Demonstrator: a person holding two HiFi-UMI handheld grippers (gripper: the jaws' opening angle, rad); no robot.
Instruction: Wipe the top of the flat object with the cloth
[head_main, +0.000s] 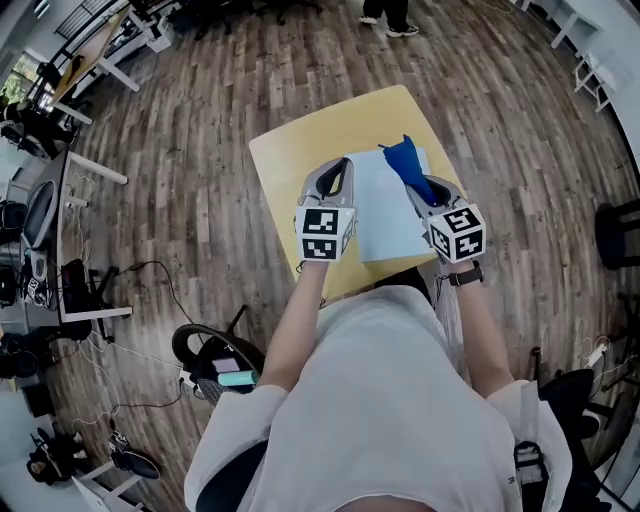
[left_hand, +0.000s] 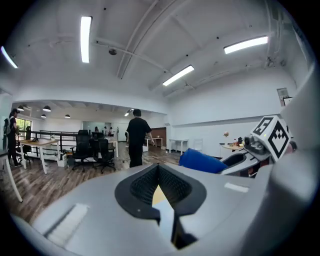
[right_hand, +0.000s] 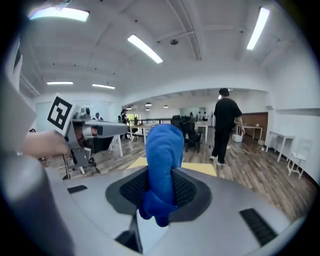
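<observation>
A pale blue flat sheet (head_main: 383, 212) lies on a small yellow table (head_main: 300, 150). My right gripper (head_main: 414, 187) is shut on a blue cloth (head_main: 403, 157), held over the sheet's far right corner. In the right gripper view the cloth (right_hand: 164, 155) stands up from between the jaws and a bunch of it hangs below them. My left gripper (head_main: 344, 167) sits at the sheet's left edge, shut, with nothing visible between its pads (left_hand: 145, 186). In the left gripper view, the cloth (left_hand: 201, 161) and the right gripper (left_hand: 264, 144) show at the right.
A person in black (left_hand: 136, 138) stands on the wood floor beyond the table. Office chairs (left_hand: 91, 150) and desks stand further back. A black chair (head_main: 617, 234) is at the right; a chair base and cables (head_main: 212, 362) lie at the lower left.
</observation>
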